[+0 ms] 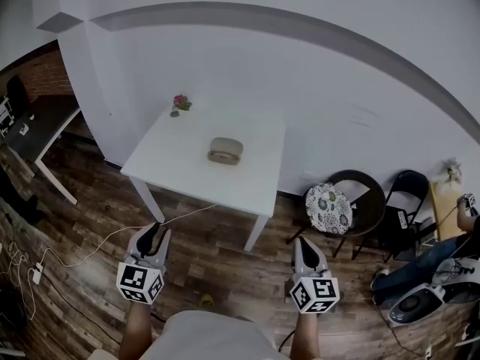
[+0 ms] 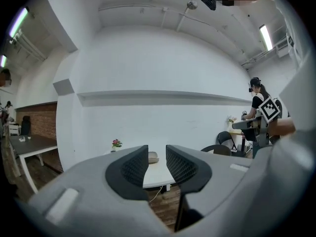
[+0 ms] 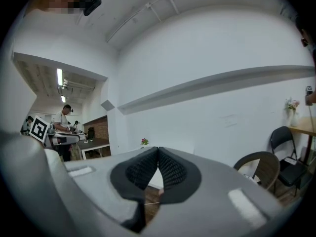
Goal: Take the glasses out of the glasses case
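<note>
A closed tan glasses case (image 1: 225, 151) lies near the middle of a small white table (image 1: 180, 172) set against the wall. My left gripper (image 1: 153, 238) hangs over the wooden floor short of the table's near edge, jaws open and empty. In the left gripper view the case (image 2: 153, 157) shows far off between the open fingers (image 2: 134, 169). My right gripper (image 1: 307, 254) is held to the right of the table's front corner, its tips pressed together on nothing. In the right gripper view the pads (image 3: 170, 172) meet at the tips. The glasses are not visible.
A small pot of pink flowers (image 1: 180, 103) stands at the table's far left corner. A round stool with a patterned cushion (image 1: 328, 208) and a dark chair (image 1: 360, 201) sit to the right. A white cable (image 1: 97, 247) trails across the floor. Another table (image 1: 45, 130) stands at the left.
</note>
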Demonstrator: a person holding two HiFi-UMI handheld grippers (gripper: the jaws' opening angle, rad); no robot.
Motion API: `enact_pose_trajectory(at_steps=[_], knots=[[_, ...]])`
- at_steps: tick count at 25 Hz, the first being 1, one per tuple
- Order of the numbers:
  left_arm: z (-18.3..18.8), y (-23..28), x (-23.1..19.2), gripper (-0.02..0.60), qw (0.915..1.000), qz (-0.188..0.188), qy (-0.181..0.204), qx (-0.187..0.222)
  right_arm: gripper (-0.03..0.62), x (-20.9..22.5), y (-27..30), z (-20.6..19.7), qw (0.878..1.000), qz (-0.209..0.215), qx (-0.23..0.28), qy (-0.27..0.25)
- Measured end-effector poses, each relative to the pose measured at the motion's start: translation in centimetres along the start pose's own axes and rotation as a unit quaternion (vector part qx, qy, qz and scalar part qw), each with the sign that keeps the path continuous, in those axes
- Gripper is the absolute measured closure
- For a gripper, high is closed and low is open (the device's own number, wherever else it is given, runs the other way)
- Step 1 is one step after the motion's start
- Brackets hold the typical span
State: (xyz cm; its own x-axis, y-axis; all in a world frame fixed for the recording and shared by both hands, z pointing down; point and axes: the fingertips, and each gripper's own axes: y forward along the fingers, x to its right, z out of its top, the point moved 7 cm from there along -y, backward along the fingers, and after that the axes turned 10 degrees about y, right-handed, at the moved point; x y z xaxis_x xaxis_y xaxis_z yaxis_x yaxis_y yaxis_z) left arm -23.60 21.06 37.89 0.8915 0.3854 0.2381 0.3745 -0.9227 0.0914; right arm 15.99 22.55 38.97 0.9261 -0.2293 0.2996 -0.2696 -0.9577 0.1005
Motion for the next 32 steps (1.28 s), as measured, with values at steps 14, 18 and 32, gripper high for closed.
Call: enact_pose_trajectory(at_steps=[14,18,32], knots=[[-2.1,7.2,-7.1,0.471,0.9995,-0.028,-0.007,0.013,0.591,-2.9,8.1,0.1,1.000,-0.020,0.011,-0.004],[-2.9,9.1,-8.1,0.471,0.9994,-0.031,-0.011,0.011,0.591,-2.6,9.8,0.1,1.000,-0.026,0.011,-0.006],[-3.0,18.9,-11.4,0.471,0.9995,-0.028,-0.006,0.014,0.591,0.7,20.3,1.9,1.000,-0.010,0.024,0.000]])
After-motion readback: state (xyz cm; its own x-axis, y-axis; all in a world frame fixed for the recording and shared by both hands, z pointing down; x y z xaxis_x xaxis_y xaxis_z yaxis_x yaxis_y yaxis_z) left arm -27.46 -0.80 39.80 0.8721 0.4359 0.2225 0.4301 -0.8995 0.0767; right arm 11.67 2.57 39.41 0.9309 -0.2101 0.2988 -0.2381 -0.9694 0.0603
